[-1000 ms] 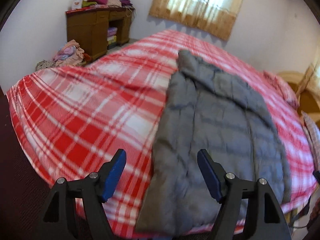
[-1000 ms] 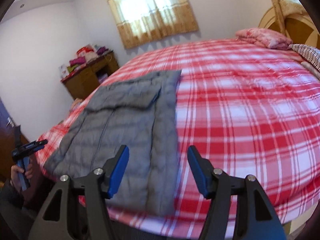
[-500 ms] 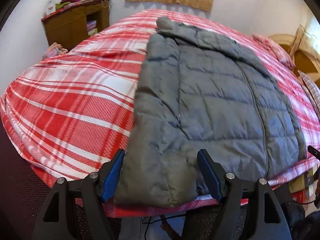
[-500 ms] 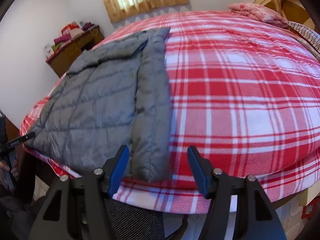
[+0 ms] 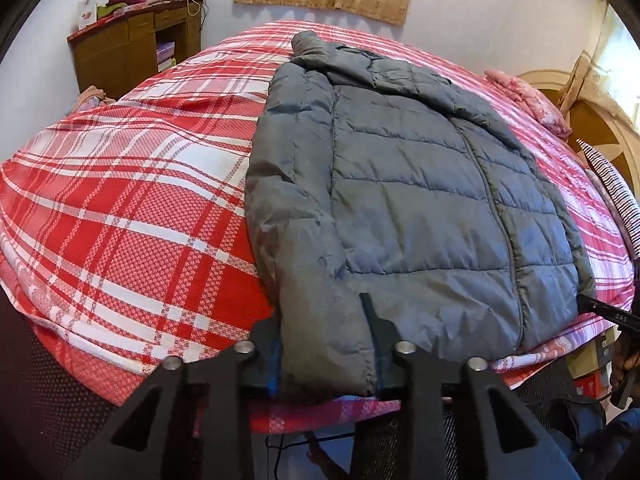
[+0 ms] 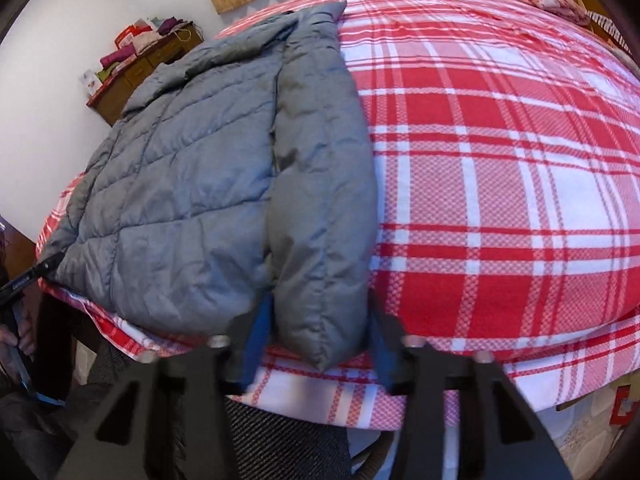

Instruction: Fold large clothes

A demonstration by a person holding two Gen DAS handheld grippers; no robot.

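A grey quilted jacket (image 5: 420, 200) lies flat, front up, on the red and white plaid bed (image 5: 120, 200), collar at the far side. My left gripper (image 5: 320, 320) is at the near edge, and its jaws are closing on the cuff end of the left sleeve (image 5: 304, 280), which fills the gap between the pads. In the right wrist view the jacket (image 6: 192, 184) lies to the left on the bed (image 6: 500, 160). My right gripper (image 6: 320, 308) is closing too, with the right sleeve's cuff (image 6: 320, 272) pinched between its blue pads.
A wooden desk (image 5: 132, 48) piled with folded clothes stands against the far left wall. A pink pillow (image 5: 528, 100) and a wooden headboard (image 5: 592, 128) are at the right. Dark mesh (image 6: 280, 432) sits below the bed's near edge.
Both grippers have come down to the bed's near edge. Each had its jaws wide either side of a sleeve cuff and has now closed in on it.
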